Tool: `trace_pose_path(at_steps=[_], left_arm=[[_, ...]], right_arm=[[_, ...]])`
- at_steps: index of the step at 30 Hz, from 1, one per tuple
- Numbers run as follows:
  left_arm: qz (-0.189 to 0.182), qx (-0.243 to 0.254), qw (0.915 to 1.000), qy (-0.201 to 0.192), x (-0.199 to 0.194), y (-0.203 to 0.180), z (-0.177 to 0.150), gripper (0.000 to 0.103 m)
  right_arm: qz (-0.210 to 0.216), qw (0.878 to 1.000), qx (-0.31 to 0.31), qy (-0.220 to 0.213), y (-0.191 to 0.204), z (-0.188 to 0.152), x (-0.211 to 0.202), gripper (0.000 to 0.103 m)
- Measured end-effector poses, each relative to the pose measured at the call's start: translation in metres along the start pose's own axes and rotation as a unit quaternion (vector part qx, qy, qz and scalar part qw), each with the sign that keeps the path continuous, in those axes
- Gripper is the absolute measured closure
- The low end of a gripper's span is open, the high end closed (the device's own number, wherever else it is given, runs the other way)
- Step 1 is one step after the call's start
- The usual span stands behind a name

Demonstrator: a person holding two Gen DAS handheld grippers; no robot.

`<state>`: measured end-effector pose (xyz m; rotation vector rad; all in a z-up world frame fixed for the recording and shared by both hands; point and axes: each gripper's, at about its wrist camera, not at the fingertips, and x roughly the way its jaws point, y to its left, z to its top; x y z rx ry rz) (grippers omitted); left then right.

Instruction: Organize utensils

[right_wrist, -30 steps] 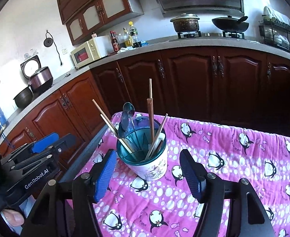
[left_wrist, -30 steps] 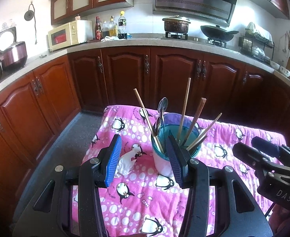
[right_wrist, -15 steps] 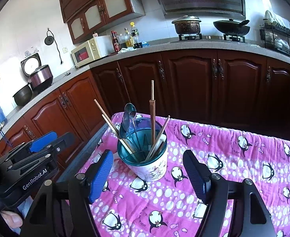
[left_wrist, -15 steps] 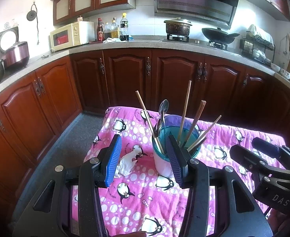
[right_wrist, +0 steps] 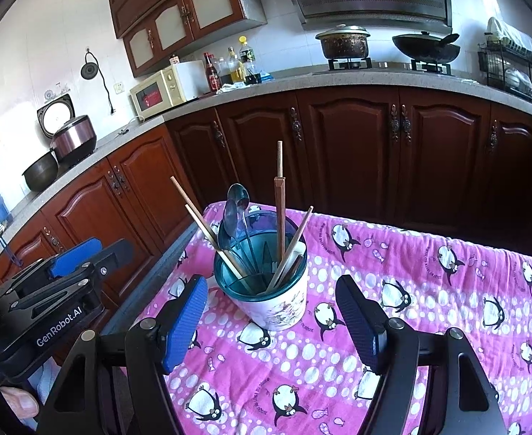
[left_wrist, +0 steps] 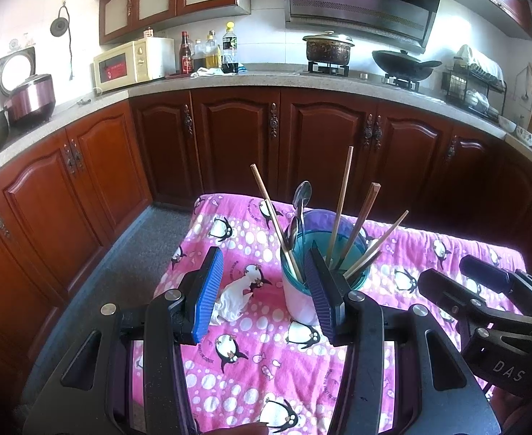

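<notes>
Both tongs have eased back a little from the utensil cup point(right_wrist: 266, 282), which stands on the pink-clothed worktop point(right_wrist: 429, 290) holding chopsticks point(right_wrist: 279, 203) and spoons point(right_wrist: 235, 206); left tongs point(left_wrist: 262, 290) and right tongs point(right_wrist: 269, 322) gape empty, so sorting looks finished

The black plastic left gripper point(left_wrist: 263, 291) carries ribbed blue rubber pads point(left_wrist: 208, 299) on its two fingers, with round silver screws point(left_wrist: 173, 294) just behind the pads and triangular cut-outs further back. The matching black right gripper point(right_wrist: 271, 320) has the same blue pads point(right_wrist: 184, 326). White "GenRobot.AI" lettering point(right_wrist: 58, 330) marks the left gripper's side.
</notes>
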<state>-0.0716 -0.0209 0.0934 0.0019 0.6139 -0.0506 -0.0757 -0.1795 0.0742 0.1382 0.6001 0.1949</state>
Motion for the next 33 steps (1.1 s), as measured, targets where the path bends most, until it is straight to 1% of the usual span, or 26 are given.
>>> trace_pose_path(at_steps=[23,30,33], left_arm=[[0.003,0.003,1.0000,0.006,0.005,-0.005,-0.006,0.057],[-0.003,0.003,0.9999,0.013,0.011,-0.010,-0.009,0.057],[-0.007,0.004,0.9998,0.018,0.015,-0.012,-0.011,0.057]], right_arm=[[0.005,1.000,-0.003,0.009,-0.001,-0.004,0.008,0.032],[-0.004,1.000,0.006,0.016,-0.011,-0.007,0.013,0.032],[-0.013,1.000,0.015,0.020,-0.022,-0.010,0.016,0.032]])
